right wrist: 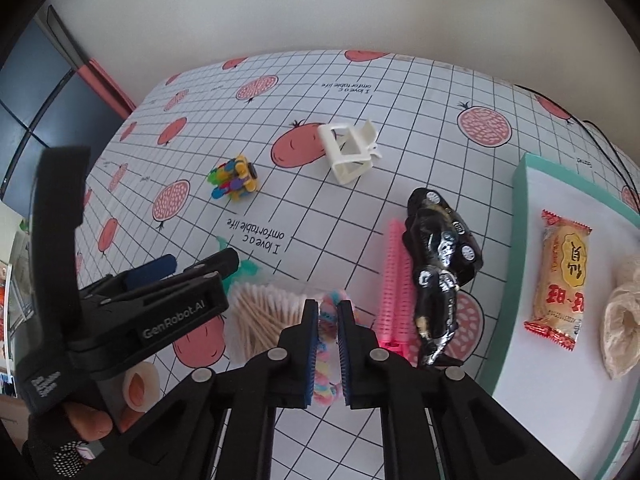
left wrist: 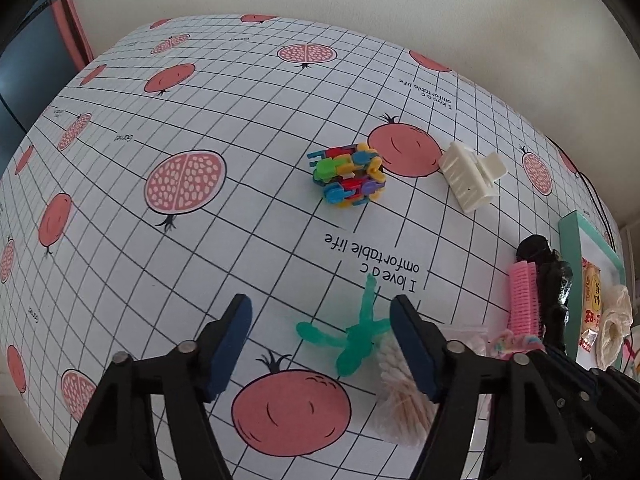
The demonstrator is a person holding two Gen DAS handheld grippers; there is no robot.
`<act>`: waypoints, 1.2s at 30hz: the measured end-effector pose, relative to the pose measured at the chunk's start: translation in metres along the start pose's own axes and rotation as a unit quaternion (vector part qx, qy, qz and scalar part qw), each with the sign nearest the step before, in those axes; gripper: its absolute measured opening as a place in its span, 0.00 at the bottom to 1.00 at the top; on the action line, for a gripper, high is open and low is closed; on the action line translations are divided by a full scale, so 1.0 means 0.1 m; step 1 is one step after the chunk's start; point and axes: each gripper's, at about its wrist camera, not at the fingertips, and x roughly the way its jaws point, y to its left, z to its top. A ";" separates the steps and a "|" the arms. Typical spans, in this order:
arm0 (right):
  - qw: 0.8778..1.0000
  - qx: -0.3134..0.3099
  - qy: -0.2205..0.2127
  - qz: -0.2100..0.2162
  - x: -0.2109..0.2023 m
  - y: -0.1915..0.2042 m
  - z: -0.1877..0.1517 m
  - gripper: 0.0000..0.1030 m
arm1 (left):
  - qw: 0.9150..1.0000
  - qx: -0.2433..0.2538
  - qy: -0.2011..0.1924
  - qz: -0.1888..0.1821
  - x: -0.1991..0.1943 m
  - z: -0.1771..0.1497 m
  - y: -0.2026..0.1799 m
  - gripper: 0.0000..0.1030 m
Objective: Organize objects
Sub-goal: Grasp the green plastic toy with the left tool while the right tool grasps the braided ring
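- Left gripper [left wrist: 320,320]: jaws spread wide, nothing between the pads. It hangs low over the tablecloth [left wrist: 160,280], a white grid sheet printed with pink pomegranates.
- Between and just ahead of its fingers lies a green translucent splayed toy [left wrist: 356,336]. Not gripped; one limb runs close to the right-hand finger.
- Bag of cotton swabs [left wrist: 400,396] lies right beside the green toy, partly hidden under the left gripper's right-hand finger.
- Right gripper [right wrist: 328,320]: jaws drawn close on a pastel fuzzy loop [right wrist: 326,360], pink, yellow and blue. The loop sits between the blue pads; the pads hide whether they truly pinch it.
- Crowding the right gripper: the swab bag to its left, a pink bristled roller [right wrist: 394,280] just to its right, and a black toy car in clear wrap [right wrist: 440,256] touching the roller's far side.
- Farther out, well apart from both grippers: a multicolour block cube [left wrist: 348,176] and a white hair claw clip [left wrist: 472,176], near each other on the open cloth.
- Far right: teal-edged tray [right wrist: 520,208] with a white floor. In it, a yellow snack packet [right wrist: 562,276] and a crumpled pale plastic wad [right wrist: 622,312].
- Gloved hand [right wrist: 60,440] holds the left gripper's handle at the lower left of the right wrist view; a roll of clear tape [right wrist: 138,388] lies just beside it.
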 end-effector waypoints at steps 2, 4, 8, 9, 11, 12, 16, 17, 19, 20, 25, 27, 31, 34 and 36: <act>1.000 0.000 -0.002 0.000 -0.02 -0.02 0.00 0.10 | 1.000 0.003 0.001 0.001 0.02 0.00 -0.03 0.69; 1.000 0.001 -0.005 0.004 -0.04 -0.03 0.01 0.10 | 1.000 0.000 -0.002 -0.001 0.03 0.00 -0.04 0.64; 1.000 0.002 -0.007 0.008 -0.03 -0.03 0.02 0.10 | 1.000 0.001 -0.005 -0.002 0.03 -0.01 -0.07 0.60; 1.000 0.003 -0.007 0.008 -0.03 -0.03 0.02 0.10 | 1.000 0.000 -0.007 -0.005 0.03 -0.01 -0.08 0.57; 1.000 0.005 -0.007 0.010 -0.02 -0.04 0.02 0.10 | 1.000 -0.005 -0.007 -0.013 0.03 0.00 -0.07 0.53; 1.000 0.005 -0.007 0.010 -0.02 -0.04 0.02 0.10 | 1.000 -0.005 -0.008 -0.016 0.03 0.00 -0.08 0.49; 1.000 0.004 -0.012 0.012 -0.05 -0.04 0.03 0.10 | 1.000 0.000 -0.013 -0.014 0.01 -0.01 -0.12 0.44; 1.000 0.005 -0.013 0.013 -0.06 -0.04 0.02 0.10 | 1.000 0.001 -0.015 -0.013 0.01 -0.01 -0.13 0.42; 1.000 0.006 -0.014 0.013 -0.07 -0.05 0.02 0.10 | 1.000 -0.001 -0.018 -0.021 -0.01 -0.01 -0.13 0.22; 1.000 0.006 -0.015 0.013 -0.07 -0.05 0.02 0.10 | 0.999 -0.006 -0.016 -0.033 -0.02 0.00 -0.13 0.18; 1.000 0.005 -0.016 0.014 -0.08 -0.05 0.02 0.09 | 1.000 -0.003 -0.018 -0.025 -0.02 0.01 -0.15 0.08; 1.000 0.003 -0.017 0.014 -0.09 -0.05 0.02 0.09 | 1.000 -0.008 -0.017 -0.025 -0.02 0.02 -0.12 0.04; 1.000 0.001 -0.022 0.017 -0.12 -0.03 0.03 0.07 | 0.999 -0.018 -0.015 -0.023 -0.02 0.01 -0.06 0.02; 1.000 -0.001 -0.026 0.017 -0.16 -0.02 0.03 0.05 | 0.999 -0.024 -0.015 -0.025 -0.03 0.00 -0.03 0.01; 0.999 -0.002 -0.028 0.017 -0.17 -0.03 0.03 0.04 | 0.999 -0.029 -0.015 -0.026 -0.03 0.00 -0.02 0.00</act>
